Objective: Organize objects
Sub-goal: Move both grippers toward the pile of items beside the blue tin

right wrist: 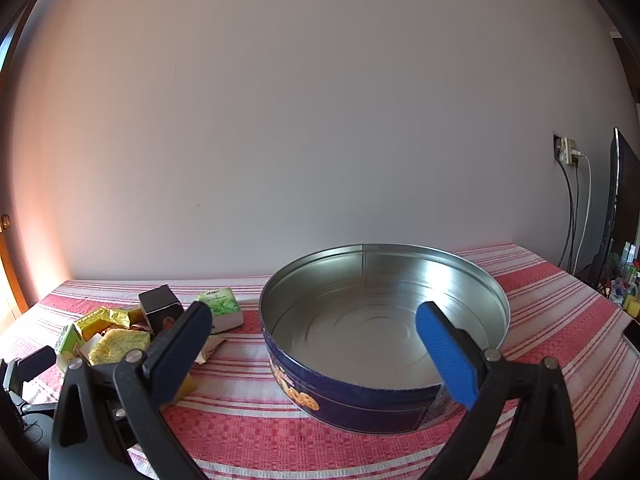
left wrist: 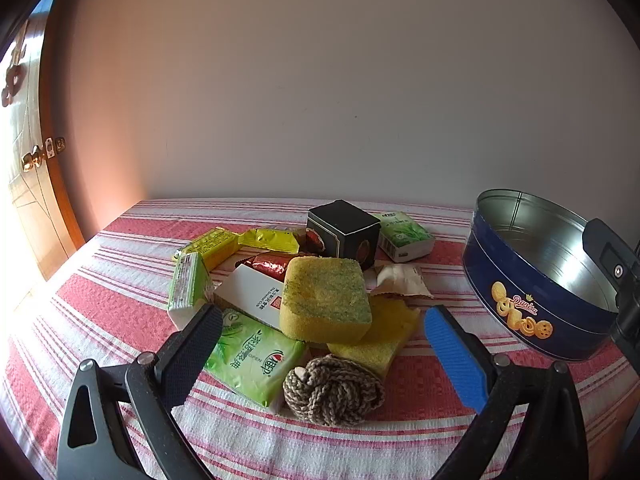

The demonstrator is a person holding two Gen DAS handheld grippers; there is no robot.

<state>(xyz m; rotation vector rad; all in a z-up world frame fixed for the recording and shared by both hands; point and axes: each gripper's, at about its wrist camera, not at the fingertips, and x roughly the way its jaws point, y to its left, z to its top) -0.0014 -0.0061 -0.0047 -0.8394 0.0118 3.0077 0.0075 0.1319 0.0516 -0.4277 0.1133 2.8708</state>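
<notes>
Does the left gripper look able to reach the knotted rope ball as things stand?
Probably yes: the left gripper is open, and the rope ball lies at the pile's near edge between its fingers, with nothing on top.

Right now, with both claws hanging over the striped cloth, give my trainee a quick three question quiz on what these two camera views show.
1. True or false: the blue cookie tin already holds some of the clutter.
2. Which item lies nearest the left claw? A) black box B) rope knot C) red foil packet
3. Fill in: the speckled sponge rests partly on top of a plain yellow ____.

Key:
1. False; the tin is empty.
2. B.
3. Sponge.

For reference, the right claw is open in front of the tin.
</notes>
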